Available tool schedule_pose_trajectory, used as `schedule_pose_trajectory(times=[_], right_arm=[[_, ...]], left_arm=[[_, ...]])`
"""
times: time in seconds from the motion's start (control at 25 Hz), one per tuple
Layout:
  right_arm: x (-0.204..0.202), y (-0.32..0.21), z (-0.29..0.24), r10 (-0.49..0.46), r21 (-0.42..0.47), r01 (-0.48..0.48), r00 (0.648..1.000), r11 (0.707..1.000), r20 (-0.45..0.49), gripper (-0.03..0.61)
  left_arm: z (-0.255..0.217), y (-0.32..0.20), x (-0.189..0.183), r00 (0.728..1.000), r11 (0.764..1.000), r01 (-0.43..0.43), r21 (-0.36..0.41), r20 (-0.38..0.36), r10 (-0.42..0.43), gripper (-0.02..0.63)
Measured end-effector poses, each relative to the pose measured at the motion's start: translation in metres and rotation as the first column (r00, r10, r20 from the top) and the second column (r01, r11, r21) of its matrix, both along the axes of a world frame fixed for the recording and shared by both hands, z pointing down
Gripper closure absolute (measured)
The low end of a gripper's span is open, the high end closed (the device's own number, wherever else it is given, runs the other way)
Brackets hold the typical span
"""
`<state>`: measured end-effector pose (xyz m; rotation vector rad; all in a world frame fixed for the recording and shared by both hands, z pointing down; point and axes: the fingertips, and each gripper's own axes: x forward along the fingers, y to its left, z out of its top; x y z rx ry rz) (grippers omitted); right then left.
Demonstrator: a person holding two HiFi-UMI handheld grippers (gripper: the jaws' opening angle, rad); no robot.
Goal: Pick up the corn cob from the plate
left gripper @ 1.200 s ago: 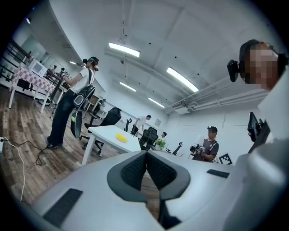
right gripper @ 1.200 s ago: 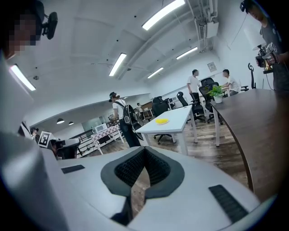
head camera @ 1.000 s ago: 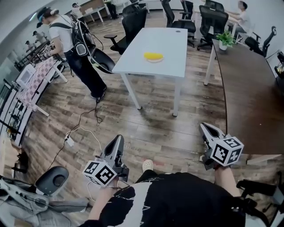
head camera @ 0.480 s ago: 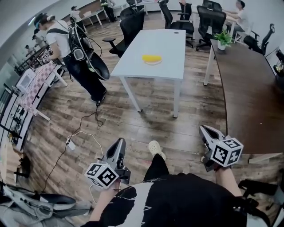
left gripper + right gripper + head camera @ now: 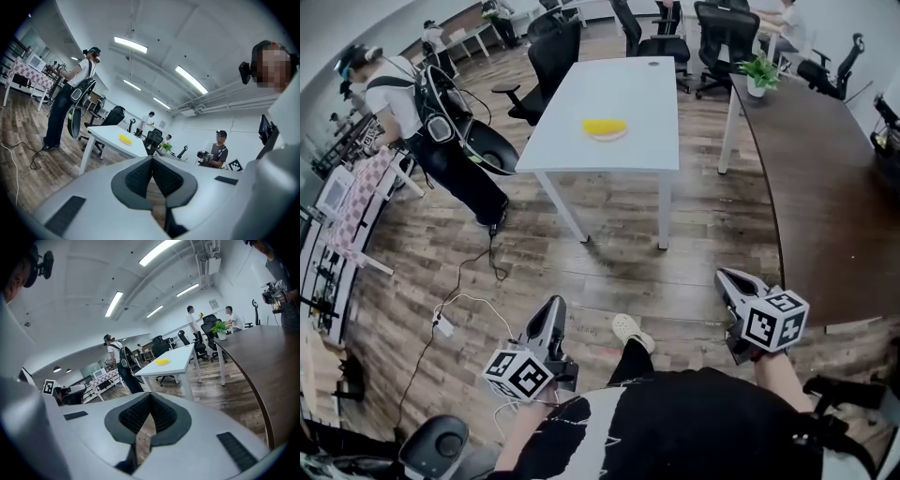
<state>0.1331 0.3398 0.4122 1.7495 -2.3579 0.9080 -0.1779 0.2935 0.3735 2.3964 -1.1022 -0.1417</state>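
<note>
A yellow corn cob [image 5: 603, 126] lies on a small plate [image 5: 606, 135] on the white table [image 5: 628, 94], far ahead across the wooden floor. My left gripper [image 5: 554, 305] and right gripper [image 5: 725, 277] are low and close to my body, both pointing toward that table, both shut with nothing between the pads. From the left gripper view, the corn cob [image 5: 124, 138] is small on the table beyond the closed left gripper [image 5: 152, 160]. The right gripper view shows the corn cob [image 5: 162, 362] far past the closed right gripper [image 5: 150, 396].
A person with a backpack [image 5: 412, 89] stands left of the table by a patterned bench. Office chairs [image 5: 551, 52] ring the table's far side. A long dark desk [image 5: 825, 187] with a potted plant [image 5: 757, 71] runs along the right. A cable [image 5: 464, 281] lies on the floor.
The view has moved on toward the table; my shoe has stepped forward between the grippers. Both grippers stay shut and low in the frame.
</note>
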Motion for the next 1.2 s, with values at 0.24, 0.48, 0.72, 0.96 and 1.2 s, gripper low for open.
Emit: schedule_pose_trajectory(times=[0.24,0.48,0.72,0.96,1.2], right_arm=[[-0.005,-0.057,-0.002,0.014,-0.009,-0.014,1.0,1.0,0.008,0.563],[-0.006,-0.119,0.0,0.012,-0.005,-0.012,1.0,1.0,0.002,0.563],[-0.001,-0.179,0.004,0.004,-0.007,-0.004,1.0,1.0,0.008,0.563],[-0.002,-0.23,0.004,0.002,0.001,-0.002,0.999,1.0,0.036,0.563],[-0.001,-0.276,-0.001,0.009,0.0,-0.009,0.999,1.0,0.034,0.563]], left_arm=[[0.007,-0.056,-0.003,1.0,1.0,-0.013,-0.017,0.0,0.013,0.601],[0.014,-0.116,-0.013,1.0,1.0,0.012,-0.026,-0.012,-0.013,0.601],[0.016,-0.17,-0.012,1.0,0.999,0.027,-0.024,-0.015,-0.027,0.601],[0.017,-0.21,-0.011,1.0,0.999,0.019,-0.028,-0.003,-0.019,0.601],[0.009,-0.259,-0.016,0.999,0.999,0.031,-0.031,-0.014,-0.032,0.601]])
